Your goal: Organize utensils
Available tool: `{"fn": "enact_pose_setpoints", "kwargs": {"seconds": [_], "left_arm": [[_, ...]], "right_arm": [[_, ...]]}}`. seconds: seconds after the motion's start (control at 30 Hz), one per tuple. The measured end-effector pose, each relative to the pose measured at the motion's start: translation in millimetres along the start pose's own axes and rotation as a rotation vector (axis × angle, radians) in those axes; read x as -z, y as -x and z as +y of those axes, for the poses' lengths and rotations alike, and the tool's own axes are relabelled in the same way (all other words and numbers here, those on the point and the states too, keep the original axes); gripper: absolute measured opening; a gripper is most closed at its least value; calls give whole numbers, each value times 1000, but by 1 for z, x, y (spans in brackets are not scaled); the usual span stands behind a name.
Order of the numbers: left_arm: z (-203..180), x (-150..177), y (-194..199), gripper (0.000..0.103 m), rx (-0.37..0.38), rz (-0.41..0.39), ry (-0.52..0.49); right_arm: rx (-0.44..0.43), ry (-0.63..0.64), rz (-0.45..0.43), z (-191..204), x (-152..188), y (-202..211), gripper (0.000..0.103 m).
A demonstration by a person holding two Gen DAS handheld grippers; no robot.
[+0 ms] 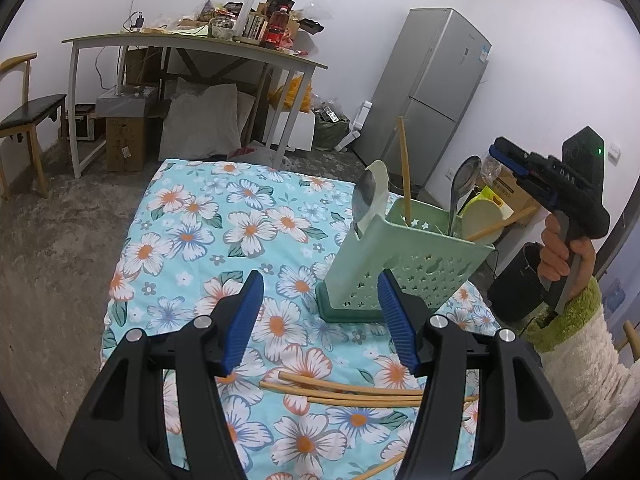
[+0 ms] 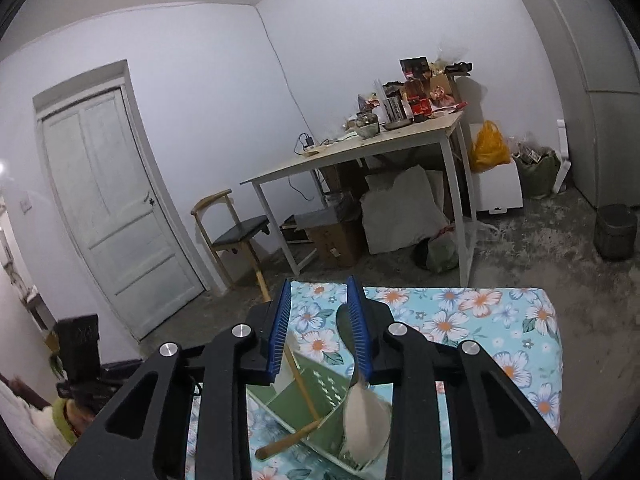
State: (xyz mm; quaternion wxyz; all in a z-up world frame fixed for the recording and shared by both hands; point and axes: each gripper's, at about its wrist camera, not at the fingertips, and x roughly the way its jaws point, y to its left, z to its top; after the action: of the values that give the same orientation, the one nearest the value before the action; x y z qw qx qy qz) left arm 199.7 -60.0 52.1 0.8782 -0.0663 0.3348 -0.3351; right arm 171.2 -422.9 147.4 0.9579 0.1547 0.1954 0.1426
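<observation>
A green perforated utensil holder (image 1: 404, 264) stands on the floral cloth (image 1: 192, 232). It holds metal spoons (image 1: 464, 184), a pale spoon (image 1: 378, 196) and chopsticks (image 1: 405, 168). My left gripper (image 1: 318, 312) is open and empty, just in front of the holder. Several loose chopsticks (image 1: 352, 394) lie on the cloth between its fingers, below the pads. My right gripper (image 2: 318, 324) is open and empty, held above the holder (image 2: 320, 404); it shows in the left wrist view (image 1: 516, 160) up at the right, beyond the holder.
A cluttered white table (image 1: 192, 44) with boxes and bags under it stands behind. A wooden chair (image 1: 24, 116) is at the left. A grey fridge (image 1: 432, 100) stands behind the holder. A white door (image 2: 112, 208) shows in the right wrist view.
</observation>
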Motion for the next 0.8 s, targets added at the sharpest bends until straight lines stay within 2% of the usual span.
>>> {"fn": "enact_pose_setpoints", "kwargs": {"seconds": [0.13,0.33,0.4,0.43,0.53,0.6,0.8], "left_arm": [[0,0,0,56,1,0,-3],[0,0,1,56,1,-1,0],[0,0,1,56,2,-3,0],[0,0,1,56,1,-2,-2],[0,0,1,56,3,2,0],[0,0,2,56,3,4,-2],[0,-1,4,56,-3,7,-7]], "right_arm": [[22,-13,17,-2,7,-3,29],[7,-99,-15,-19,-2,4,31],[-9,-120,-2,-28,-6,-1,41],[-14,-126,5,-33,-6,-3,43],[-23,-131,52,-50,-5,-14,48],[-59,-148,89,-64,-1,-22,50],[-137,-124,192,-79,8,-47,51]]}}
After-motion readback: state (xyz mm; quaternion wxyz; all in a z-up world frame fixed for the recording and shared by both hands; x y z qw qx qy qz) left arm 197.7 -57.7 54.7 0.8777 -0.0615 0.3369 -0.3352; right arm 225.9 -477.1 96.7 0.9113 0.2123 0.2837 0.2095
